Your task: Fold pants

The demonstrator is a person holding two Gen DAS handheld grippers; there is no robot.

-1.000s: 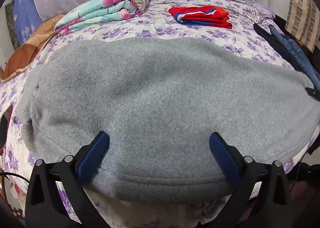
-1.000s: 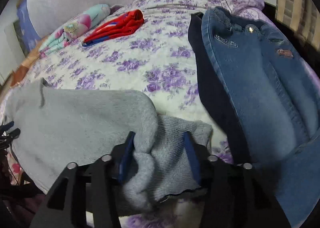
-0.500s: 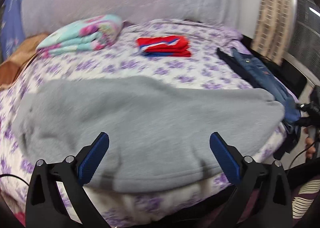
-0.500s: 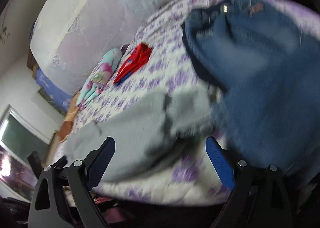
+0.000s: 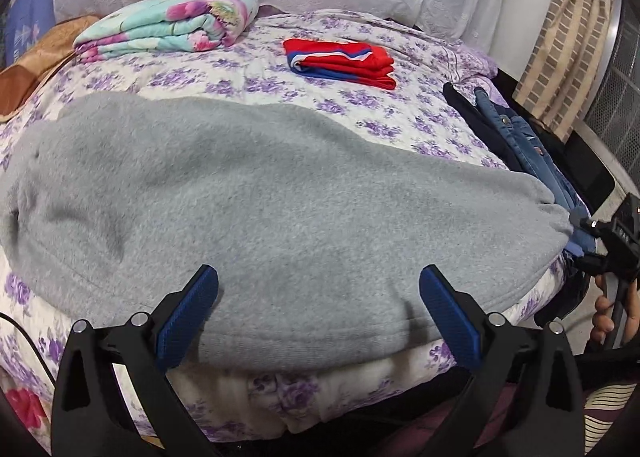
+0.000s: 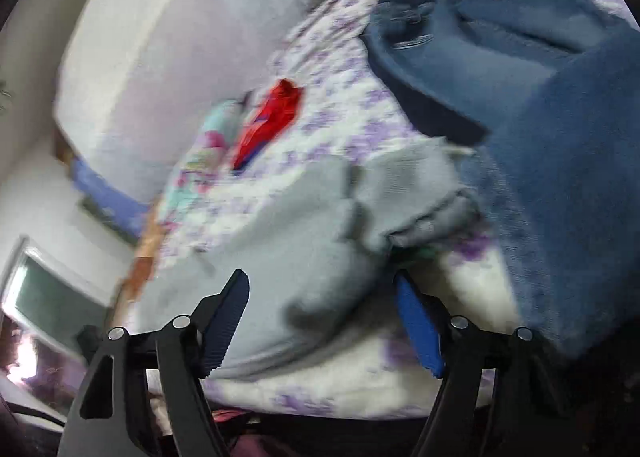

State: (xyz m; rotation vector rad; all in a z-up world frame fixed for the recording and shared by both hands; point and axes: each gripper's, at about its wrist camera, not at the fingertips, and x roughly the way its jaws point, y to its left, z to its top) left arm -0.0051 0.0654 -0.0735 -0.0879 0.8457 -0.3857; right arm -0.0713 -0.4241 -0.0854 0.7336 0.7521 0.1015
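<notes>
Grey fleece pants lie flat across the near edge of the bed, folded lengthwise. My left gripper is open and empty, its blue pads just above the near hem of the pants. In the blurred right wrist view the ribbed cuff end of the grey pants lies on the bed. My right gripper is open and empty, a little back from the cuff. The right gripper also shows at the right edge of the left wrist view, held by a hand.
The bed has a purple-flowered cover. Blue jeans over a dark garment lie at the right end, touching the cuff. A folded red garment and a folded flowered blanket lie at the back, by a white headboard.
My right gripper let go of the grey cuff, opened and drew back, tilting. My left gripper pulled back a little from the pants and stayed open.
</notes>
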